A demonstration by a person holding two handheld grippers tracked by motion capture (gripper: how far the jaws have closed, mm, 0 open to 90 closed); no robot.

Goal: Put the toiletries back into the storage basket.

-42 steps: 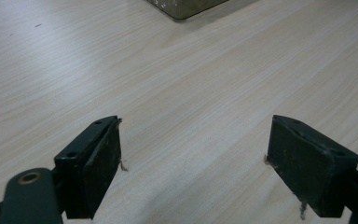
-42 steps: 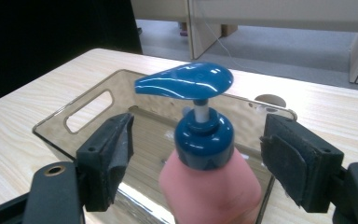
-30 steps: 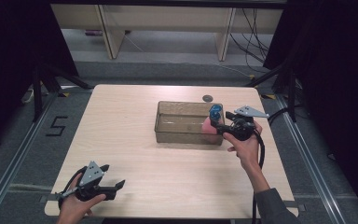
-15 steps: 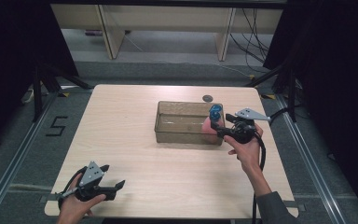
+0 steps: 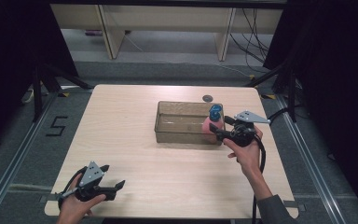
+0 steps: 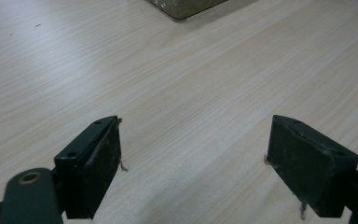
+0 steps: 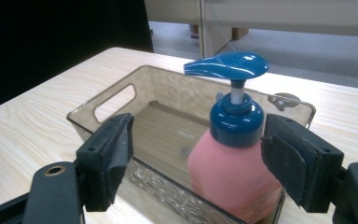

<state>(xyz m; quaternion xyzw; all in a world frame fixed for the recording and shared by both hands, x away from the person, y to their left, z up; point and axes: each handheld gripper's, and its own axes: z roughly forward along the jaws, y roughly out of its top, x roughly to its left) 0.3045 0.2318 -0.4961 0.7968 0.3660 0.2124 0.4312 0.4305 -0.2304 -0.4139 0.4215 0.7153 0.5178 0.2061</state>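
The left gripper (image 5: 106, 188) rests at the near corner of the table (image 5: 121, 126), its fingers (image 6: 93, 163) spread wide with nothing but bare wood between them; a corner of the bin (image 6: 186, 7) sits well beyond them.

Farther out, the right gripper (image 7: 196, 158) has its fingers (image 7: 298, 163) apart around a pink soap bottle (image 7: 235, 172). The bottle stands upright inside the clear bin (image 7: 102, 107), at the end nearest the fingers, closer to the right one than the left. Whether the right pad touches it I cannot tell. From above, the gripper (image 5: 216, 133) sits at the bin's (image 5: 177, 135) right end with the bottle (image 5: 213, 122) just ahead of it.

The risk, as I judge it: the bottle is off-centre between the fingers, so closing could push it sideways or tip it against the wall. The smooth rounded body may also slip, and the blue pump head (image 7: 228, 65) could catch a finger.

The table is pale wood, with a small round fitting (image 5: 208, 98) past the bin. Beyond lie grey floor, shelving legs and cables (image 5: 256, 32) against dark surroundings.
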